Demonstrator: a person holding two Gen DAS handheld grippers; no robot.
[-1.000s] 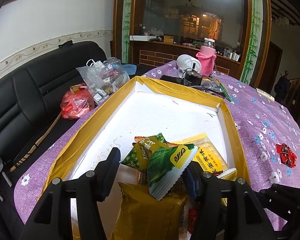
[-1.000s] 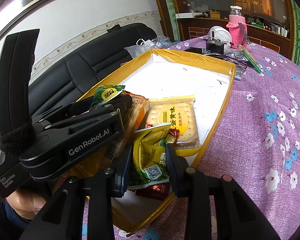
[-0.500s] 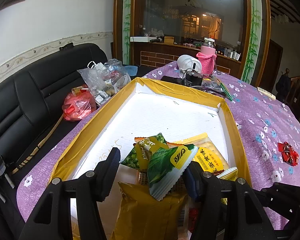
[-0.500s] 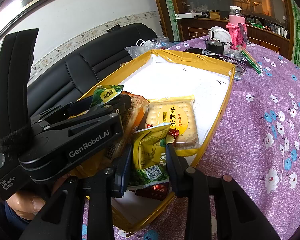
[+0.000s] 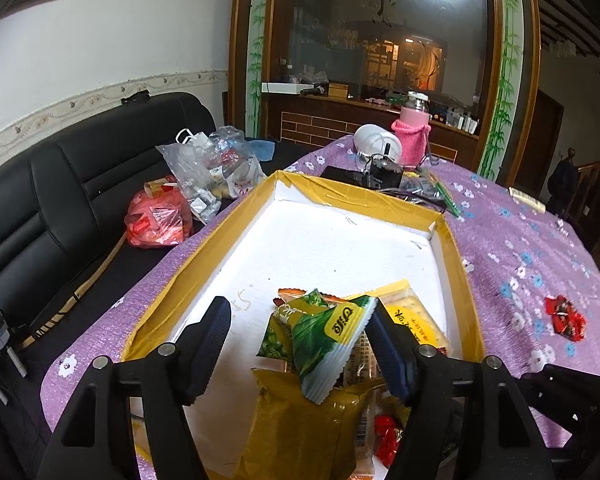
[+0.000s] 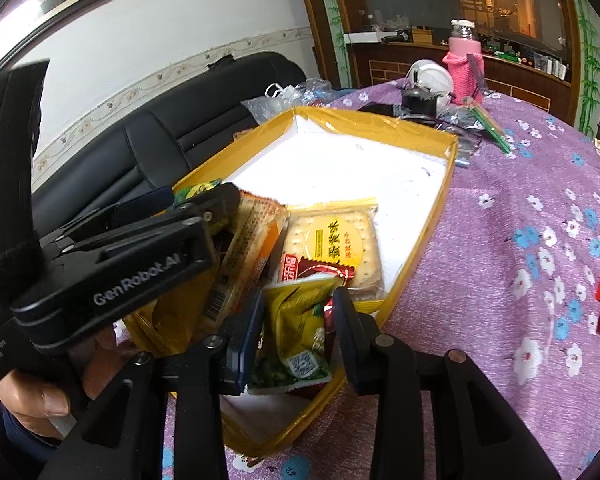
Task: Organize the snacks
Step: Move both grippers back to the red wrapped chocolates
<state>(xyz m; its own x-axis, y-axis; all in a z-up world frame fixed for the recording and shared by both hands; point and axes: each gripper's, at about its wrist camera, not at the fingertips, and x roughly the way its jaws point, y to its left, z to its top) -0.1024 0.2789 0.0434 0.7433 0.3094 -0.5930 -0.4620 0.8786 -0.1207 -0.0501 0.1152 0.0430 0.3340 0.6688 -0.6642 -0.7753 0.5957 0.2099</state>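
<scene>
**A:** Where are you with the snacks?

**Me:** Both over the near end of the yellow-rimmed tray [image 5: 458, 264] on the bench [image 5: 540, 248]. My left hand-held gripper [image 5: 300, 344] is spreading its jaws; the green packet [image 5: 328, 344] leans on the right pad, the left pad well clear, so I judge it's being let go onto the pile.

**A:** And the right?

**Me:** My right hand-held gripper [image 6: 296, 328] is opening too, with the yellow-green packet [image 6: 296, 332] between the jaws. Whether the pads touch it, I can't tell.

**A:** So which step is it?

**Me:** Dropping both into the tray, beside the cracker pack [image 6: 332, 240]. Next, I reckon, calls for backing out cleanly, then reaching for the red sweets [image 5: 565, 317] out on the cloth.
</scene>
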